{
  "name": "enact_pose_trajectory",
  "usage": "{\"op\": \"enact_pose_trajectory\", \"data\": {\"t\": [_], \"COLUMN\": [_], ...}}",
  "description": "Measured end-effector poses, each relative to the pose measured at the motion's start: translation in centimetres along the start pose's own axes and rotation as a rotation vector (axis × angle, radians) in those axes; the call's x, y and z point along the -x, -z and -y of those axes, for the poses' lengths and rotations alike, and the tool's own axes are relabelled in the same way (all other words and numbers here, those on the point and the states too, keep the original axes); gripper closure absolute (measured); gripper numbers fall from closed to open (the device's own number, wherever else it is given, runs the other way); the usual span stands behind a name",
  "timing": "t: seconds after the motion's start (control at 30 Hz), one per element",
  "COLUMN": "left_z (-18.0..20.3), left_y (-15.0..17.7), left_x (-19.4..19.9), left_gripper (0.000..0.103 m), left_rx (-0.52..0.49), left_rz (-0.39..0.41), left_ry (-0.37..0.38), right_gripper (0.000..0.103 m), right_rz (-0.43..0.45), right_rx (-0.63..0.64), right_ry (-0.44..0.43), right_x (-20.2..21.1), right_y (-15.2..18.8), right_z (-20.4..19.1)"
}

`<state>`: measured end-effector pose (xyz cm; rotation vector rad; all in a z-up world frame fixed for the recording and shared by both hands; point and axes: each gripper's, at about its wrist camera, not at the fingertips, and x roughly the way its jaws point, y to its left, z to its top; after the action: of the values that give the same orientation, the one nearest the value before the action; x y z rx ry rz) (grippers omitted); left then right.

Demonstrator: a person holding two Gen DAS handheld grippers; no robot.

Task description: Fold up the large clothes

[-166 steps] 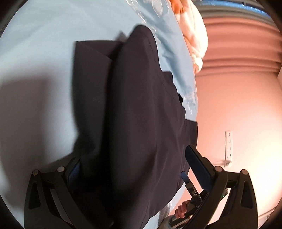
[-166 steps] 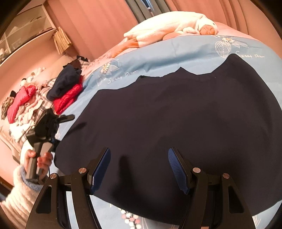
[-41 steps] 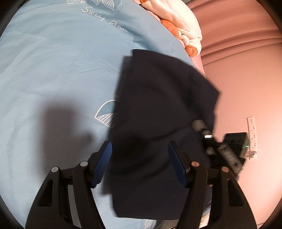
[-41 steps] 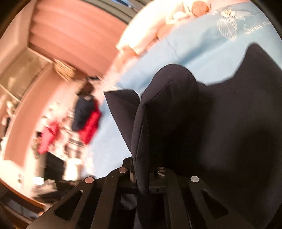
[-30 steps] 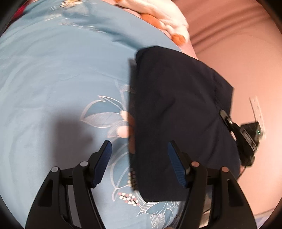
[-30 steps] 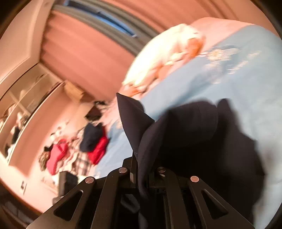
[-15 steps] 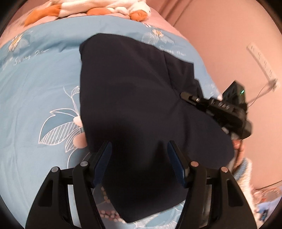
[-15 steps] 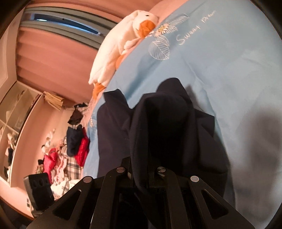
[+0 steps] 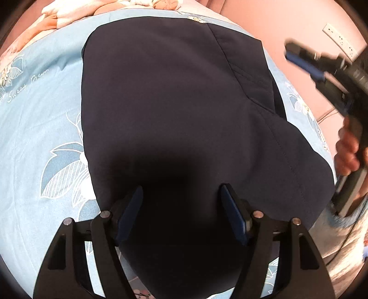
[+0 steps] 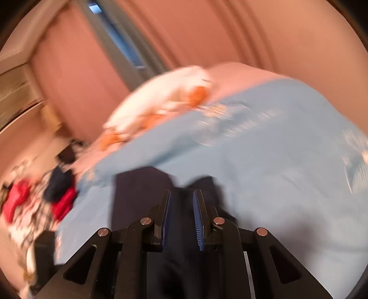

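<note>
A dark navy garment [image 9: 174, 110] lies folded on the light blue bedsheet [image 9: 34, 128]. My left gripper [image 9: 181, 207] is open and empty, just above the garment's near end. My right gripper [image 10: 181, 207] shows in a blurred view, its jaws parted a little with nothing between them, above the garment [image 10: 138, 191]. In the left wrist view the right gripper [image 9: 306, 62] is in the air to the right of the garment, held by a hand [image 9: 347, 149].
A white and orange plush toy [image 9: 76, 11] lies at the head of the bed. A pile of red and dark clothes [image 10: 34, 200] sits left of the bed. A pink wall with a power strip [image 9: 338, 36] is on the right.
My right gripper has let go of the garment and lifted away, moving fast. The garment now lies flat, folded. My left gripper has stayed open and come closer over it.
</note>
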<state>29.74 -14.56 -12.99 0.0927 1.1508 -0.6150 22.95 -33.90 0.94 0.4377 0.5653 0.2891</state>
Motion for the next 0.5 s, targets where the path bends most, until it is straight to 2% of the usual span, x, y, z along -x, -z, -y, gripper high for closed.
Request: {"op": "enact_pose_trajectory", "data": {"t": [0.07, 0.1, 0.23, 0.27, 0.37, 0.5], "left_z": [-0.3, -0.4, -0.6, -0.6, -0.6, -0.9], "left_y": [0.0, 0.0, 0.1, 0.1, 0.1, 0.0], "left_x": [0.1, 0.1, 0.2, 0.1, 0.1, 0.1], "left_gripper": [0.033, 0.033, 0.033, 0.033, 0.033, 0.032], "left_rx": [0.002, 0.002, -0.013, -0.020, -0.029, -0.037], "left_rz": [0.002, 0.003, 0.005, 0.006, 0.007, 0.009], "left_ry": [0.000, 0.001, -0.009, -0.014, -0.026, -0.042], "right_gripper": [0.085, 0.085, 0.085, 0.092, 0.097, 0.097], "right_rz": [-0.081, -0.107, -0.303, -0.330, -0.381, -0.337], "right_rx": [0.017, 0.019, -0.008, -0.018, -0.039, -0.054], "right_ry": [-0.044, -0.033, 0.098, 0.125, 0.142, 0.134], "right_x": [-1.9, -2.7, -8.4, -9.3, -10.7, -9.1], "right_y": [-0.4, -0.4, 0.7, 1.1, 2.5, 2.6], "right_z": [-0.6, -0.5, 1.6, 2.2, 3.6, 3.3]}}
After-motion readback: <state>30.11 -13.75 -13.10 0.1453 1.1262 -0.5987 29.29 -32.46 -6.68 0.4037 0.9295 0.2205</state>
